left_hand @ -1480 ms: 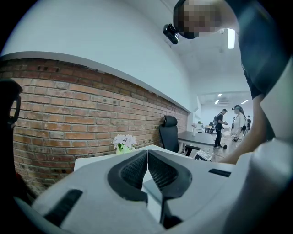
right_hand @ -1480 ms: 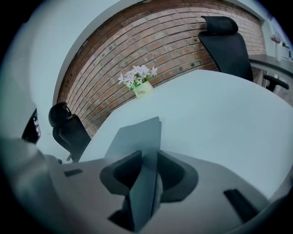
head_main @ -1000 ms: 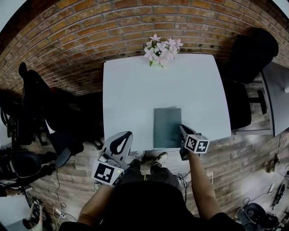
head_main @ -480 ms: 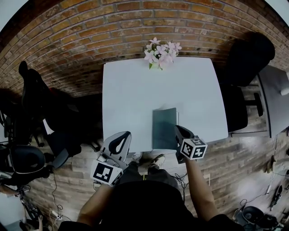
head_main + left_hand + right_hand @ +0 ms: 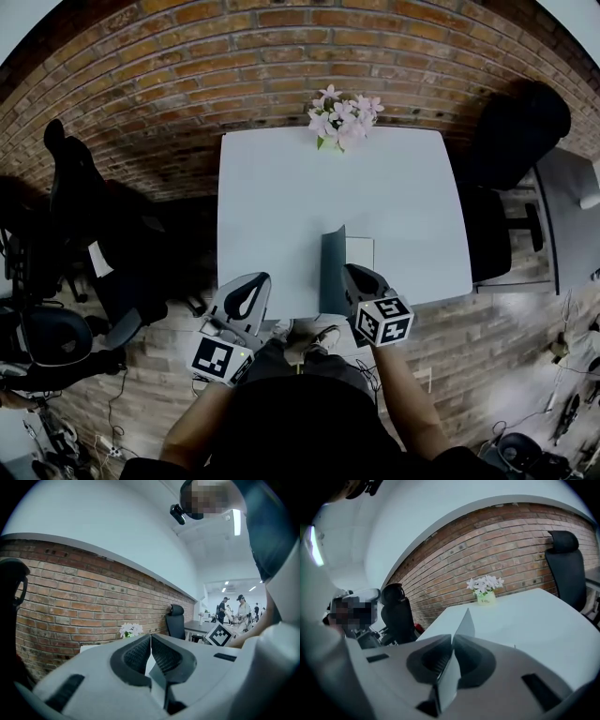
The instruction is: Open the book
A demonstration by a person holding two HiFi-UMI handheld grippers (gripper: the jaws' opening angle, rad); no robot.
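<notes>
A thin dark teal book (image 5: 332, 274) lies near the front edge of the white table (image 5: 281, 187). Its cover stands almost upright, and a white page (image 5: 361, 253) shows to the right of it. My right gripper (image 5: 349, 278) pinches the cover's free edge, and its jaws are opening slightly with the cover still between the pads. In the right gripper view the cover (image 5: 465, 623) rises as a thin sheet from between the pads of the right gripper (image 5: 452, 640). My left gripper (image 5: 255, 287) hangs off the table's front left edge, shut on nothing; the left gripper (image 5: 151, 637) shows its pads together.
A small pot of pink-white flowers (image 5: 342, 114) stands at the table's far edge against the brick wall. A black office chair (image 5: 516, 122) is at the right of the table, and more dark chairs (image 5: 75, 206) are at the left. People stand far off in the left gripper view.
My right gripper rose and swung left with the cover, which went from flat to nearly upright and bared a white page. My left gripper stayed put.
</notes>
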